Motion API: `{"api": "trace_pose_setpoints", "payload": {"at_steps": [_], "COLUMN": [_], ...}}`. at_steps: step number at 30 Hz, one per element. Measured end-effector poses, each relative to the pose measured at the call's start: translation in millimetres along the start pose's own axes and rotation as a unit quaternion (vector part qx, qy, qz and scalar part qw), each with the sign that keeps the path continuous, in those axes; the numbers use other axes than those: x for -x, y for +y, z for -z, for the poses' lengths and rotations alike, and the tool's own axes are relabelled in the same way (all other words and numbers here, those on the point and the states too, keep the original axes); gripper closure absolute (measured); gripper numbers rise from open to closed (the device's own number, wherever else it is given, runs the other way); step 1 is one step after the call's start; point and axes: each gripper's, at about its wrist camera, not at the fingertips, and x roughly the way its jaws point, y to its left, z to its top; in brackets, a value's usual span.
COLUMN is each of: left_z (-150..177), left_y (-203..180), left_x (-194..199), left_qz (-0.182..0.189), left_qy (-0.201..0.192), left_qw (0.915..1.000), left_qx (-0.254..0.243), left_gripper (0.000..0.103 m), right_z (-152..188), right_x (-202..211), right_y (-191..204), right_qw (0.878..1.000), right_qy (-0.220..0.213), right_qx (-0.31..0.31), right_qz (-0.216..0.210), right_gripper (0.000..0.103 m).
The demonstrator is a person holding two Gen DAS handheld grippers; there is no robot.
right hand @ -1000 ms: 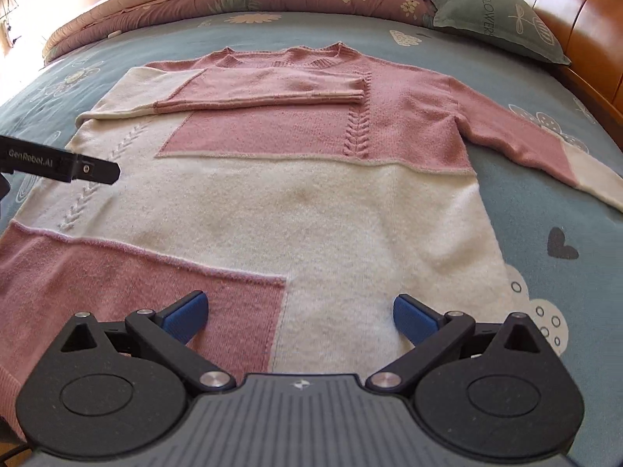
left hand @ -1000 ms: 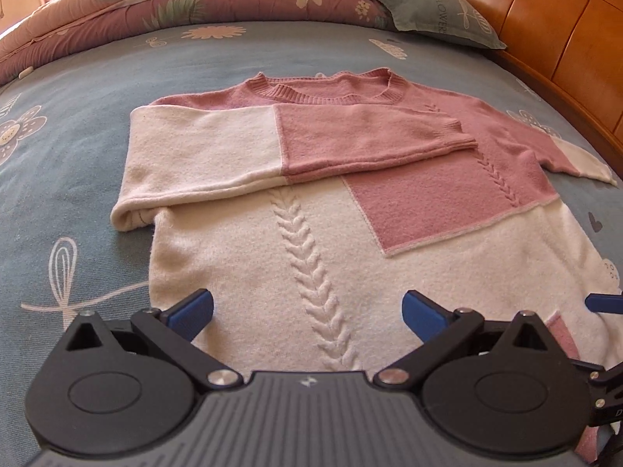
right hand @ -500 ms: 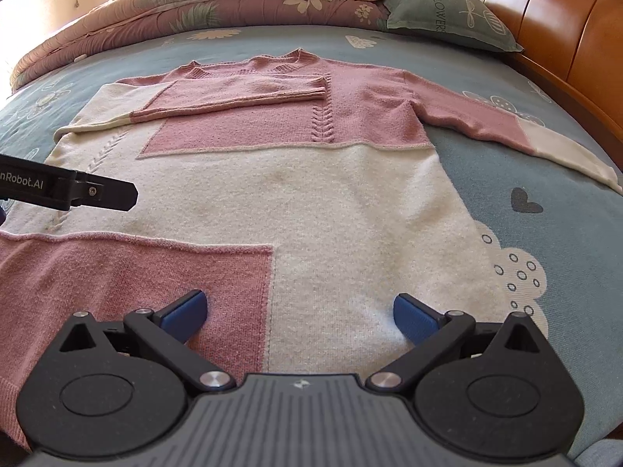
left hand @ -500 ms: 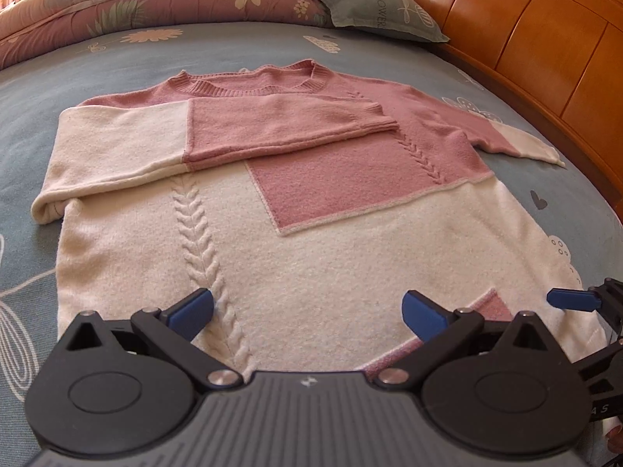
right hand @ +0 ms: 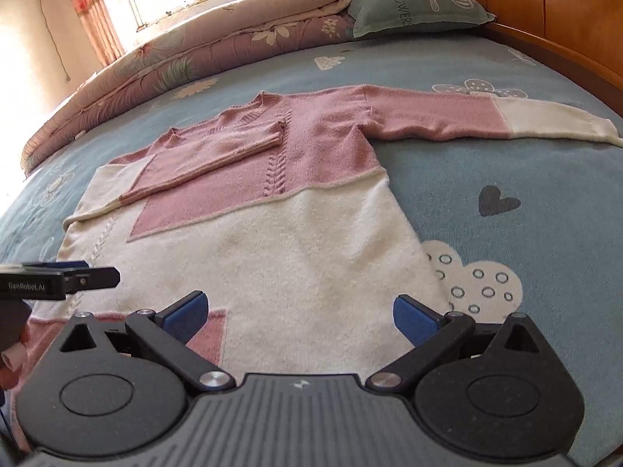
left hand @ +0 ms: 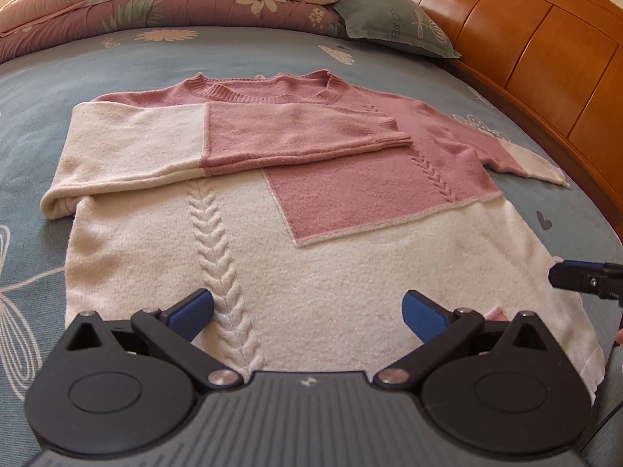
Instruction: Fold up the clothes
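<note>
A pink-and-cream sweater point(right hand: 296, 233) lies flat on the bed point(right hand: 486, 78), its unfolded sleeve point(right hand: 467, 120) stretching toward 2 o'clock from the nearer right gripper point(right hand: 298, 317), both grippers' jaws wide open and empty, the left gripper point(left hand: 307, 311) over the hem.

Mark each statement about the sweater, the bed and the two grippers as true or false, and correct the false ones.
1. The sweater lies flat on the bed. True.
2. Both sleeves are folded across the chest. False: only the left sleeve is; the right sleeve lies stretched out on the bed.
3. The left gripper is open. True.
4. The right gripper is shut on the hem. False: it is open and holds nothing.
5. A pillow lies by the headboard. True.
</note>
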Motion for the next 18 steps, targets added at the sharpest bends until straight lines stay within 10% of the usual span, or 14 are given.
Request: {"api": "trace_pose_setpoints", "payload": {"at_steps": [6, 12, 18], "left_z": [-2.8, -3.9, -2.3], "left_y": [8.8, 10.7, 9.4], "left_x": [-2.1, -3.1, -2.7], "left_qz": [0.011, 0.015, 0.012], "left_qy": [-0.004, -0.003, -0.003], "left_qw": [0.9999, 0.9999, 0.9999], "left_qx": [0.012, 0.006, -0.002], "left_gripper": [0.001, 0.001, 0.001], "right_z": [-66.8, -86.8, -103.9], "right_x": [-76.8, -125.7, -96.9], "right_y": [5.0, -10.0, -19.4], "right_qw": [0.995, 0.996, 1.000], "right_qy": [0.046, 0.023, -0.014], "right_qx": [0.025, 0.076, 0.010], "right_qz": [-0.082, 0.046, -0.014], "right_gripper": [0.000, 0.000, 0.000]}}
